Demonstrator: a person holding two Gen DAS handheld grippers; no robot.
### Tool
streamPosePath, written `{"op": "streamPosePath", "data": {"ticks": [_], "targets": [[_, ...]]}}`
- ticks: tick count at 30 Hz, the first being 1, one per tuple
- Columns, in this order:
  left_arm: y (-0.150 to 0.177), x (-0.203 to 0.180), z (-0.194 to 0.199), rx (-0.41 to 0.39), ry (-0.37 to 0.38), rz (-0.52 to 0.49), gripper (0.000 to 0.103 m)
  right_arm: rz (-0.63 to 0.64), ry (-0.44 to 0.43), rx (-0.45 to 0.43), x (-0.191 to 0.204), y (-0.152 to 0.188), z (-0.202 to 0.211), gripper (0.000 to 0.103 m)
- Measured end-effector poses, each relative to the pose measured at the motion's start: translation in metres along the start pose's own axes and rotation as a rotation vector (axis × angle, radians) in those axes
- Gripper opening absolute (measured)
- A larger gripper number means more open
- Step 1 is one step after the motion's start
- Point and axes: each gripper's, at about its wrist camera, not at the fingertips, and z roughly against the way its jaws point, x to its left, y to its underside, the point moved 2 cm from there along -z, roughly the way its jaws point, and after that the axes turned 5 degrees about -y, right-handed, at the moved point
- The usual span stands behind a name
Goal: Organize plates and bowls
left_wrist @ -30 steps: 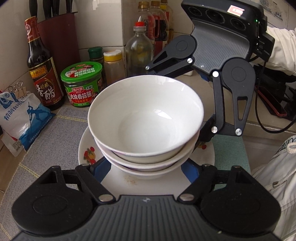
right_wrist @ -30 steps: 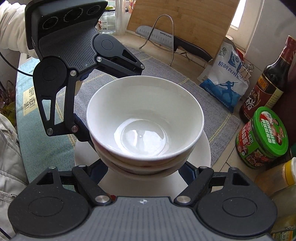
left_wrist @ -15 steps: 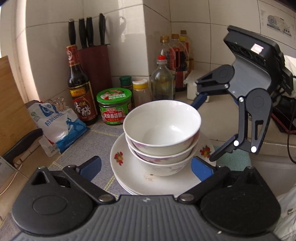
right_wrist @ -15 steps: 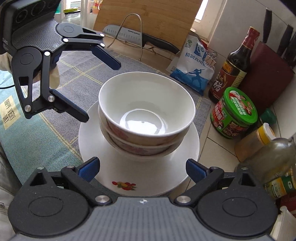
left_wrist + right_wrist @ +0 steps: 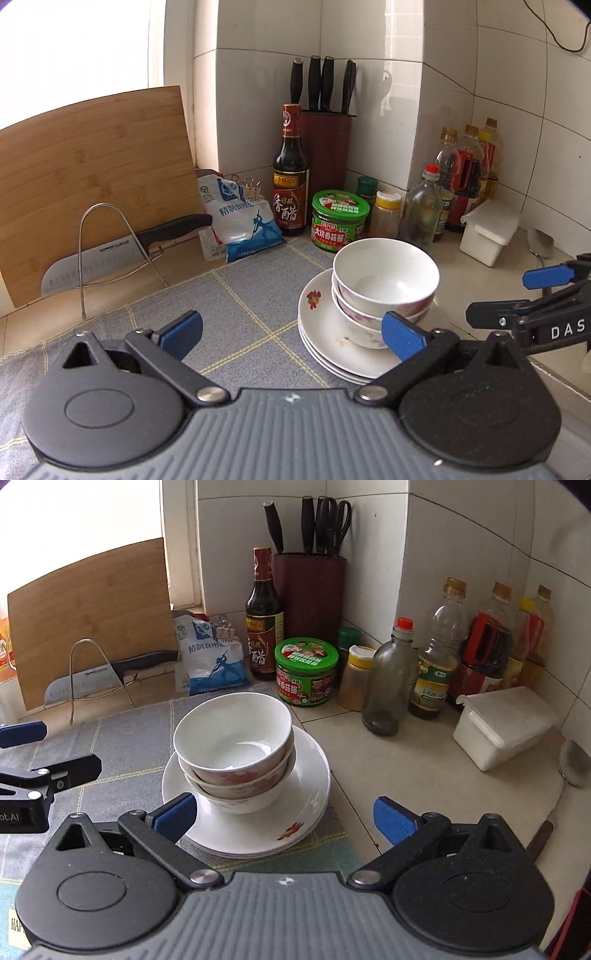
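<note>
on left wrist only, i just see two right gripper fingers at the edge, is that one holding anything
observer: No. The right gripper is open. Its jaws have just been opening, and nothing is between them.
operator: ok, anything lying near the spoon that i can't see
observer: Yes. A brown handle lies on the counter, nearer the camera than the spoon. What it belongs to is cut off by the picture's edge.

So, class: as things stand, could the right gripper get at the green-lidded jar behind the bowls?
Probably yes. The right gripper is open and empty. The stacked bowls stand before the green-lidded jar, but bare counter to their right leaves a way round.
</note>
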Motion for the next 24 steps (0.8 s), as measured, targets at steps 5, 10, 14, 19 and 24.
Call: {"op": "streamPosePath", "data": {"ticks": [5,10,14,19,24], "targets": [[0.001,-0.006,0.015,-0.001,-0.005,-0.014,0.102,-0.011,0.027,-0.043,0.01,0.003,0.023,0.103],[0.001,-0.009,0.024,-0.013,-0.009,-0.006,0.102,-0.031,0.033,-0.062,0.012,0.006,0.033,0.103],[0.002,-0.011,0.025,-0.004,-0.013,-0.005,0.102,-0.038,0.04,-0.063,0.012,0.007,0.036,0.103],[0.002,-0.012,0.026,0.001,-0.013,0.001,0.102,-0.04,0.044,-0.066,0.011,0.006,0.038,0.103],[0.002,-0.012,0.026,0.005,-0.016,0.003,0.102,-0.039,0.045,-0.07,0.011,0.006,0.038,0.103]]}}
